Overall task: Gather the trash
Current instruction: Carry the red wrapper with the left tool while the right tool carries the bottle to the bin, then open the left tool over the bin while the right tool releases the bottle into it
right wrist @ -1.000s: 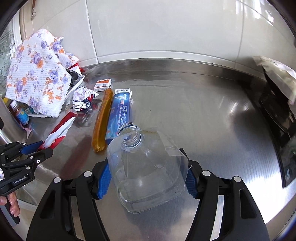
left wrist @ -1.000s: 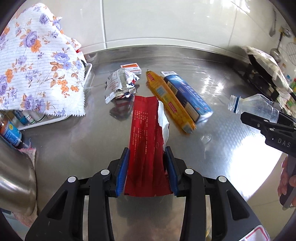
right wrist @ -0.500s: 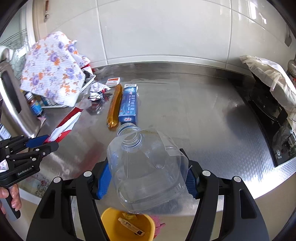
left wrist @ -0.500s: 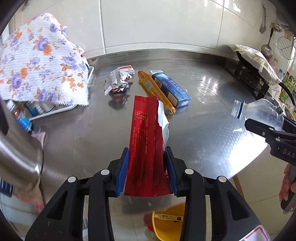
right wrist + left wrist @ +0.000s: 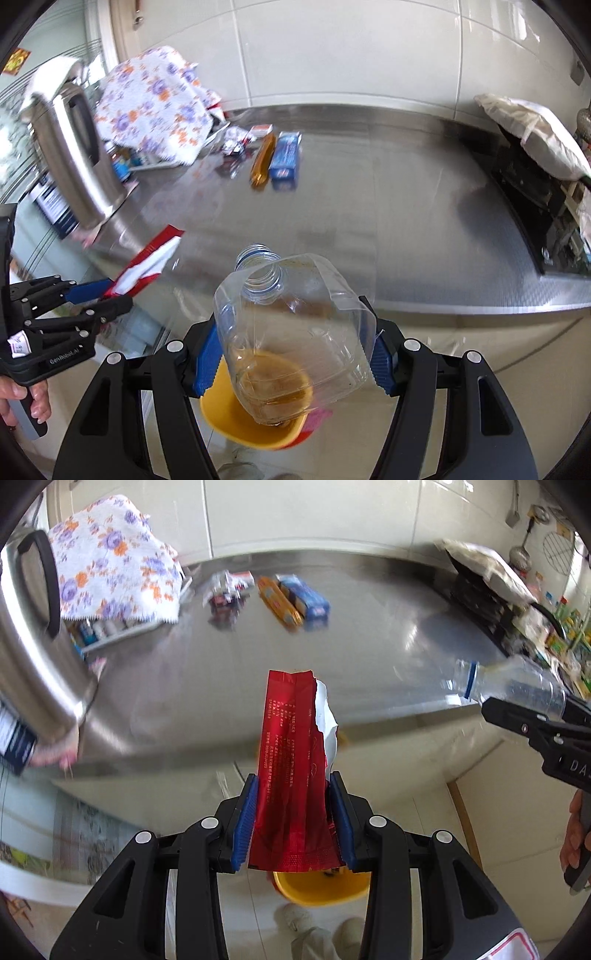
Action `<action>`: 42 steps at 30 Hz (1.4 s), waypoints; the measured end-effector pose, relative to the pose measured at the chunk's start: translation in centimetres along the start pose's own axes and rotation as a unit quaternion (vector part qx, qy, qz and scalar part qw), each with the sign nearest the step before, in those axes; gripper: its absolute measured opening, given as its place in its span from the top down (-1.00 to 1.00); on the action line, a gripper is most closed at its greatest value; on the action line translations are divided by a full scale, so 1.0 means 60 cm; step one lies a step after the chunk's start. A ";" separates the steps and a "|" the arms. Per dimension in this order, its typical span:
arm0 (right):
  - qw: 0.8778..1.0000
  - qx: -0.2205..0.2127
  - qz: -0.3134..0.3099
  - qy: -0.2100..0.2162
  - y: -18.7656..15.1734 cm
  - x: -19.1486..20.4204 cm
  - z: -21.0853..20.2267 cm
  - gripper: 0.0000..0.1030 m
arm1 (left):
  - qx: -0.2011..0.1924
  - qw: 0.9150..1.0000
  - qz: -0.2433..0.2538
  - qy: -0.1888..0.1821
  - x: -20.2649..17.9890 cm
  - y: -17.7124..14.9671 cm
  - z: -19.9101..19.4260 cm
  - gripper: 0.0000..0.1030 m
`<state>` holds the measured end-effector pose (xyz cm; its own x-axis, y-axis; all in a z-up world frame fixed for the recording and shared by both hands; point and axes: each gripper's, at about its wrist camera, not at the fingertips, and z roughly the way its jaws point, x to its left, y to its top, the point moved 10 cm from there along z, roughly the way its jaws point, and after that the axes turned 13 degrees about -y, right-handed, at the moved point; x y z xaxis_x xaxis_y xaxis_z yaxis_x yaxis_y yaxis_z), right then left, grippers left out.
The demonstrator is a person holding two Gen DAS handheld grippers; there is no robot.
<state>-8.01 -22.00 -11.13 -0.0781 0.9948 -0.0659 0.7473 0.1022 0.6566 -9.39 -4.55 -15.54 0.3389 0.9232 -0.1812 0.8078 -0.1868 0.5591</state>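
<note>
Two claws are holding trash out past the front edge of a stainless-steel bench [image 5: 424,206] backed by pale wall tiles. Left claw [image 5: 293,819] is clamping a torn red wrapper [image 5: 291,760] printed with small gold text, too fine to read. Right claw [image 5: 291,354] is gripping a clear plastic bottle [image 5: 291,339], uncapped, above a yellow bin [image 5: 236,417] on the floor. Lying on the bench: crumpled foil packet [image 5: 232,142], orange packet [image 5: 263,158], blue box [image 5: 285,159], floral cloth [image 5: 155,107], steel kettle [image 5: 74,155]. "GenRobot.AI" is showing on the left claw's body.
</note>
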 end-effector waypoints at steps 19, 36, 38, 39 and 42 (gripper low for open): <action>0.981 0.179 -0.048 0.061 -0.287 0.100 0.165 -0.31 | 0.194 0.976 0.033 -0.089 0.034 -0.258 0.198 0.25; 0.954 0.286 -0.075 0.050 -0.431 0.156 0.380 -0.32 | 0.276 0.956 0.016 -0.104 0.078 -0.350 0.386 0.23; 0.954 0.285 -0.071 0.052 -0.433 0.160 0.388 -0.34 | 0.274 0.956 0.015 -0.101 0.077 -0.349 0.393 0.19; 0.954 0.286 -0.069 0.053 -0.435 0.155 0.390 -0.36 | 0.274 0.957 0.014 -0.099 0.071 -0.347 0.395 0.17; 0.956 0.283 -0.062 0.054 -0.432 0.151 0.396 -0.37 | 0.270 0.958 0.008 -0.095 0.074 -0.342 0.404 0.11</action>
<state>-12.40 -15.56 -46.59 -0.2340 0.9720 -0.0193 0.9627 0.2345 0.1348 -12.76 -4.76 -47.40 0.3939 0.8504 -0.3488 0.9161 -0.3943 0.0731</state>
